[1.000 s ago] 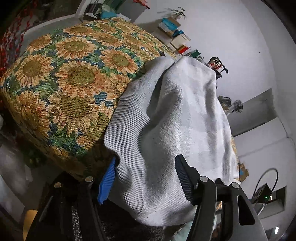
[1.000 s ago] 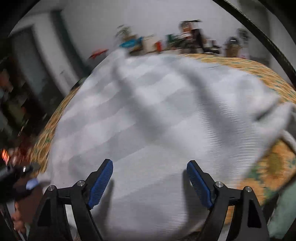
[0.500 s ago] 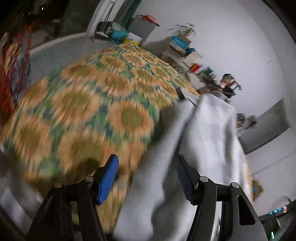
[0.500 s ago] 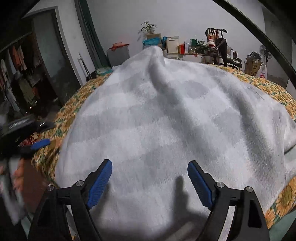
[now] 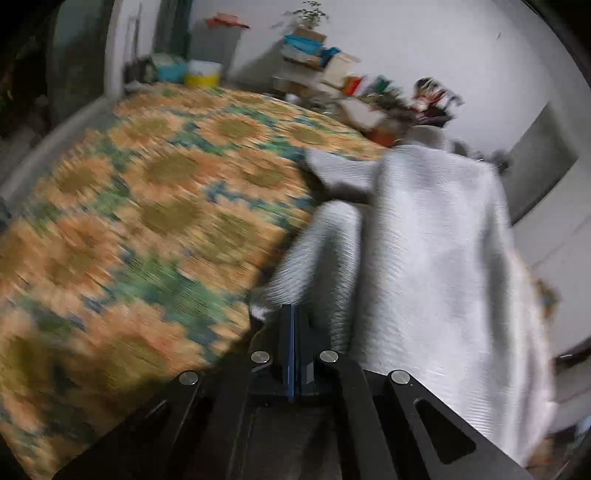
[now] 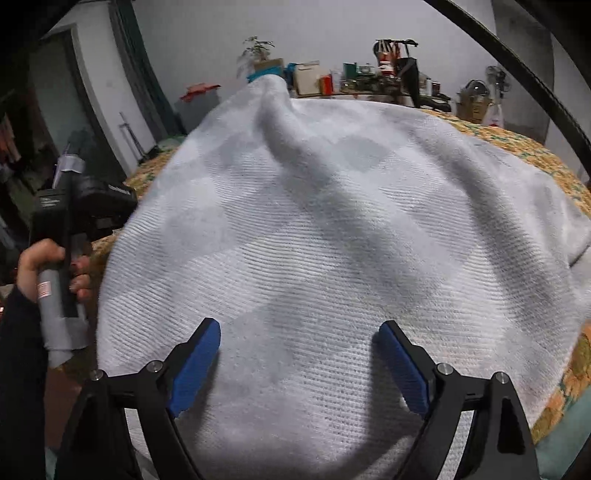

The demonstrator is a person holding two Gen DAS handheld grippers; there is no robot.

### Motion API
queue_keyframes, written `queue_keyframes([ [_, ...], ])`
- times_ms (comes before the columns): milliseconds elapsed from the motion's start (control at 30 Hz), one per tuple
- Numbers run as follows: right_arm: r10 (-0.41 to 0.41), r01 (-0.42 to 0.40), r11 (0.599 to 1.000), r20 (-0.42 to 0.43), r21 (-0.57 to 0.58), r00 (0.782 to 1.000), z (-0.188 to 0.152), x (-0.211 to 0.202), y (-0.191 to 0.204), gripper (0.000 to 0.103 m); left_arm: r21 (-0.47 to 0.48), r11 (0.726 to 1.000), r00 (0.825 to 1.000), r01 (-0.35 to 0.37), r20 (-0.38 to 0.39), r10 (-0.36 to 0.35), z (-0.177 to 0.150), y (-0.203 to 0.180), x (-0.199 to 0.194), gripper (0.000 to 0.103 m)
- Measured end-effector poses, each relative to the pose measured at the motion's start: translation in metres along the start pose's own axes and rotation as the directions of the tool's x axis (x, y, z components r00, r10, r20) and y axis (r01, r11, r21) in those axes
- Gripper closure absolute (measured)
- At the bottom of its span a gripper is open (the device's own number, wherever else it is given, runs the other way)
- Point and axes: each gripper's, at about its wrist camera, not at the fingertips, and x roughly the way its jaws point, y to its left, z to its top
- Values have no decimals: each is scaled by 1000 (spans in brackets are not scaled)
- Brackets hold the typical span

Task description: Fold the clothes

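Sunflower bedspread (image 5: 155,206) | left hand-held gripper (image 5: 293,325) now closed, was open | sweater (image 6: 332,240)

Bare sunflower-patterned bedspread (image 5: 155,206) lies open left of the rumpled white knitted sweater (image 6: 317,236); cluttered shelves (image 6: 354,79) line the far wall.

We see a cluttered room

A sunflower-print cover (image 5: 155,206) spreads before us; a potted plant (image 6: 258,50), boxes (image 6: 308,77) and a fan (image 6: 496,79) line the white wall (image 6: 207,33).
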Motion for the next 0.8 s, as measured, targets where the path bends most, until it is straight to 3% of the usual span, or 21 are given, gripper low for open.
queue_keyframes([
  [133, 6, -6, 1000, -1, -2, 1000, -2, -6, 6, 12, -100, 983, 985, 155, 93, -146, -10, 23, -28, 103],
  [233, 17, -17, 1000, 7, -4, 1000, -2, -12, 11, 11, -203, 962, 974, 185, 168, -152, -8, 56, -55, 103],
  [300, 23, -23, 1000, 18, 0, 1000, -3, -13, 16, 10, -215, 959, 977, 184, 147, -155, -3, 68, -61, 103],
  [400, 41, -41, 999, 22, 18, 999, -3, -13, 22, 10, -212, 968, 991, 135, 5, -137, 0, 69, -54, 102],
  [433, 49, -49, 999, 19, 22, 999, -5, -12, 22, 10, -200, 974, 994, 104, -19, -110, -1, 67, -48, 91],
  [467, 54, -55, 998, 15, 23, 998, -6, -13, 23, 10, -185, 979, 996, 89, -5, -92, -4, 63, -46, 68],
  [533, 64, -64, 998, 9, 21, 998, -8, -14, 23, 10, -165, 983, 997, 78, 22, -75, -7, 57, -42, 37],
  [600, 50, -50, 999, 10, 12, 999, -11, -17, 19, 10, -153, 983, 994, 102, 43, -96, -4, 48, -35, 37],
  [800, 43, -42, 995, -3, 88, 999, -15, -19, -17, 10, -142, 988, 998, 62, 26, -59, 16, 21, -3, 37],
])
